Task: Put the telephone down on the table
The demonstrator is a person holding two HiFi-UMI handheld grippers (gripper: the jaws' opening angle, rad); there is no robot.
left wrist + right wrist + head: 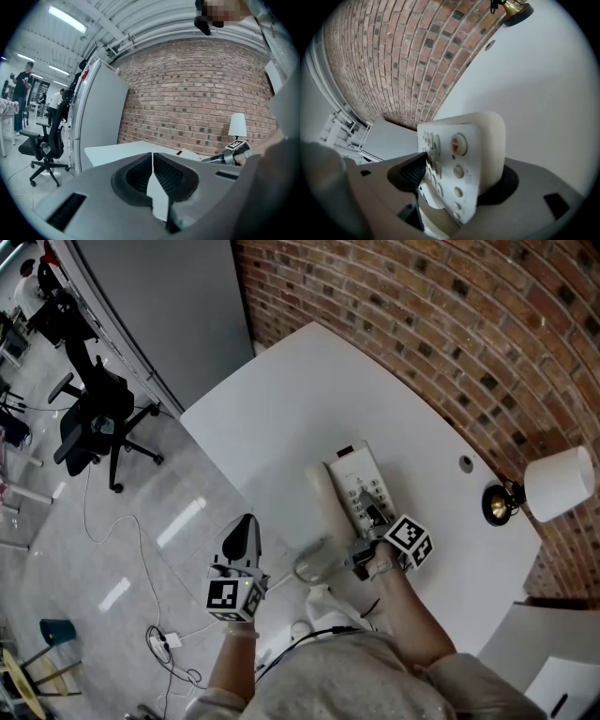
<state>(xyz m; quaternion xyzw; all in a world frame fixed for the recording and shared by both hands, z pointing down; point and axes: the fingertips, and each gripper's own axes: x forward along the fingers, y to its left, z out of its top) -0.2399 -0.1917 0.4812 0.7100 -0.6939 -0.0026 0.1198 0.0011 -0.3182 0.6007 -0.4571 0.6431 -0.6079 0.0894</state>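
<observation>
Two tools in use, taking nearest first. Holding left tool [246, 531] off the desk's [300, 399] near-left edge, out over the floor [141, 549], jaws pressed together w/ nothing betw. them, well apart from the phone. Reaching right tool [373, 517] onto the near end of the telephone [354, 474], jaws spread either side of its keypad end. Seeing, in right gripper view, the phone's back leaning on one jaw and the other pad just shy of the buttons. Reading that as prob. not pinching, tho' not certain. Finding the telephone apparently lying flat on the desk already, handset [322, 498] alongside on its left. Judging its long axis as running away from the person, roughly in line w/ the right tool's pointing dir., so backing straight off along that line looking like the clean exit. Counting right hand as nearer by far. Noting, further out, lamp [558, 482] at the desk's far right and brick wall [422, 315] behind.
</observation>
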